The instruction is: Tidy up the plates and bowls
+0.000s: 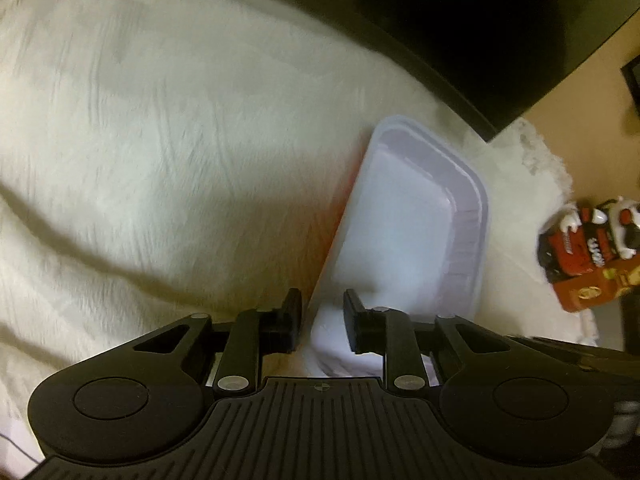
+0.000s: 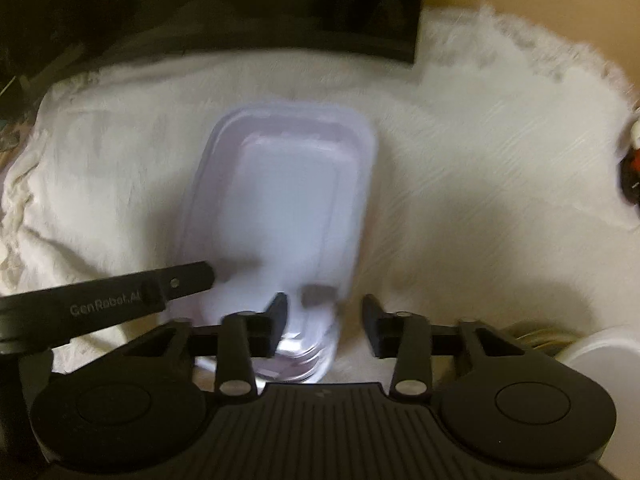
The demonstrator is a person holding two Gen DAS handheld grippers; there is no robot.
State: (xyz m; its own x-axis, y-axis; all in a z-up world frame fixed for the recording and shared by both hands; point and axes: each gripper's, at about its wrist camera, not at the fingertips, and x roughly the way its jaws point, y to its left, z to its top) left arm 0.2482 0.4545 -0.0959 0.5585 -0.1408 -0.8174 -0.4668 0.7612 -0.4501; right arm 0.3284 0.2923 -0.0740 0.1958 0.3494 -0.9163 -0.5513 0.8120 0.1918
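Note:
A pale lilac rectangular plastic dish [image 1: 404, 224] lies on a white furry cover, and it also shows in the right wrist view [image 2: 288, 200]. My left gripper [image 1: 322, 316] is open, its two fingers straddling the dish's near left rim; an orange edge shows beneath that rim. My right gripper [image 2: 325, 320] is open over the dish's near right corner, its left finger above the dish and its right finger above the fur. The left gripper's finger [image 2: 188, 278] reaches in from the left and touches the dish's near left edge.
The white furry cover [image 1: 160, 140] spreads under everything. A dark flat panel [image 1: 480, 20] stands at the far edge. A red and black printed box [image 1: 588, 248] sits off the right side. A white round container [image 2: 604, 360] sits at the near right.

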